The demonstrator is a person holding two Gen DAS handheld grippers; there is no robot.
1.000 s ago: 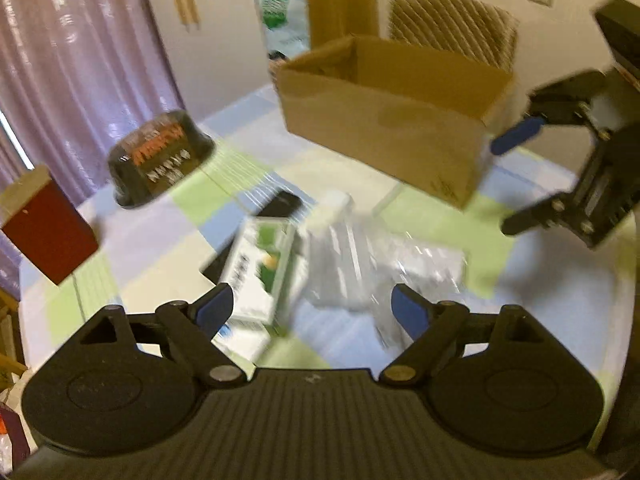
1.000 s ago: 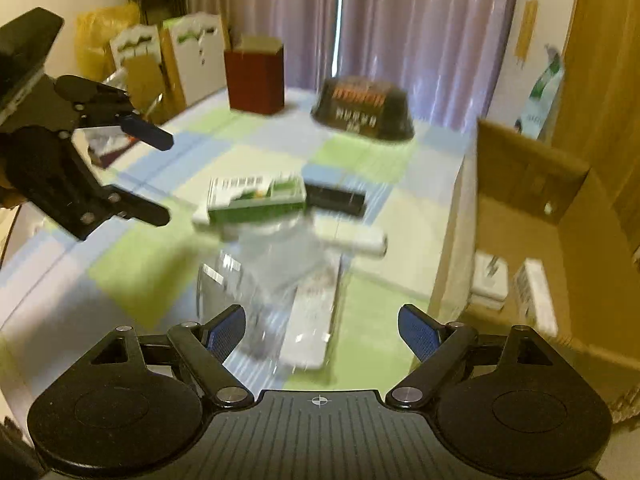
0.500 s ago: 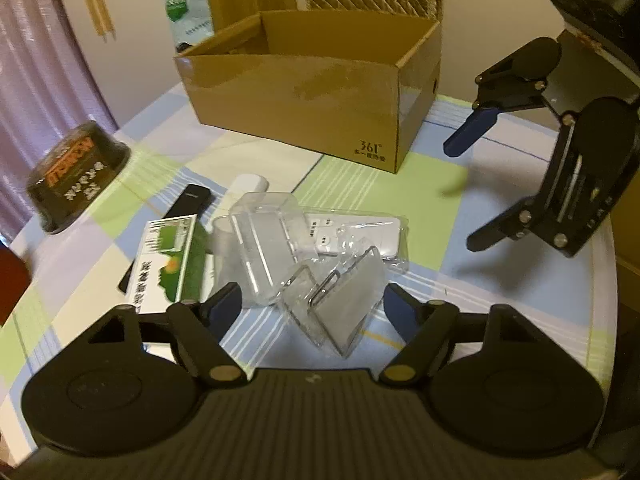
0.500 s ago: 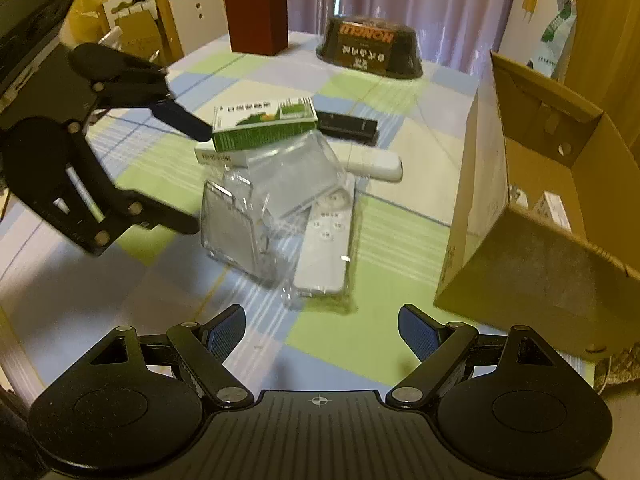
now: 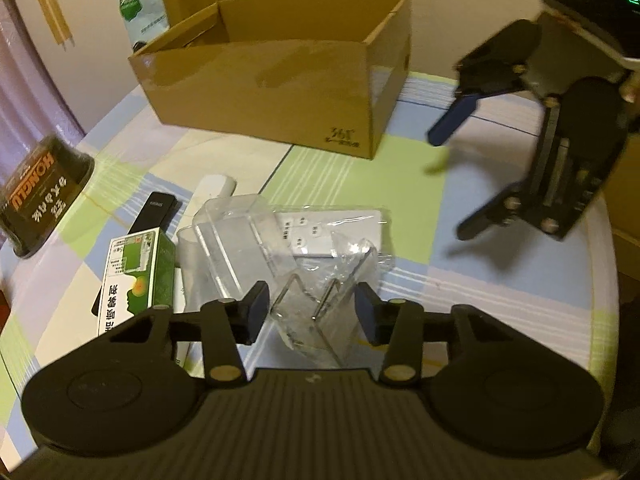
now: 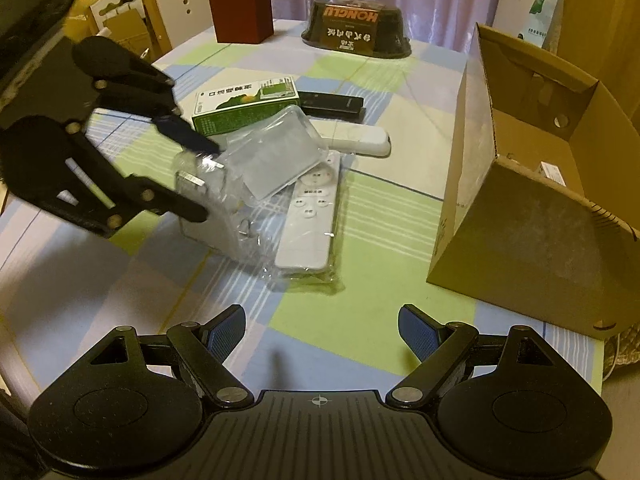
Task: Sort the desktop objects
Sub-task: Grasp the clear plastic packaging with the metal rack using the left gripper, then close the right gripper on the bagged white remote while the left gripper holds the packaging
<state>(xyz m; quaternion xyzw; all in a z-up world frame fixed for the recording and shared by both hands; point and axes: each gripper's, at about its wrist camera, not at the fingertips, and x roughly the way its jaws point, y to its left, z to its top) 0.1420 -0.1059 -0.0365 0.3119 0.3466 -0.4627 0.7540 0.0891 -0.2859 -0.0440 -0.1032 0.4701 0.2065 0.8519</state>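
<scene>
Left gripper: moved in since half a second ago, fingers now narrowed to either side of the clear plastic stand on the table; contact uncertain. Right gripper: wide open, empty, held above the table. Cardboard box: unmoved, beside the pile.

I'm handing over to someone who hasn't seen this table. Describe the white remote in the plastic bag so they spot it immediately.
Start at the open cardboard box on the checked tablecloth. Just beside it lies a flat white remote control sealed in a clear plastic bag, one end tucked under a clear acrylic stand. Unlike the bare rounded white remote behind it, it is bagged and shows round buttons.
</scene>
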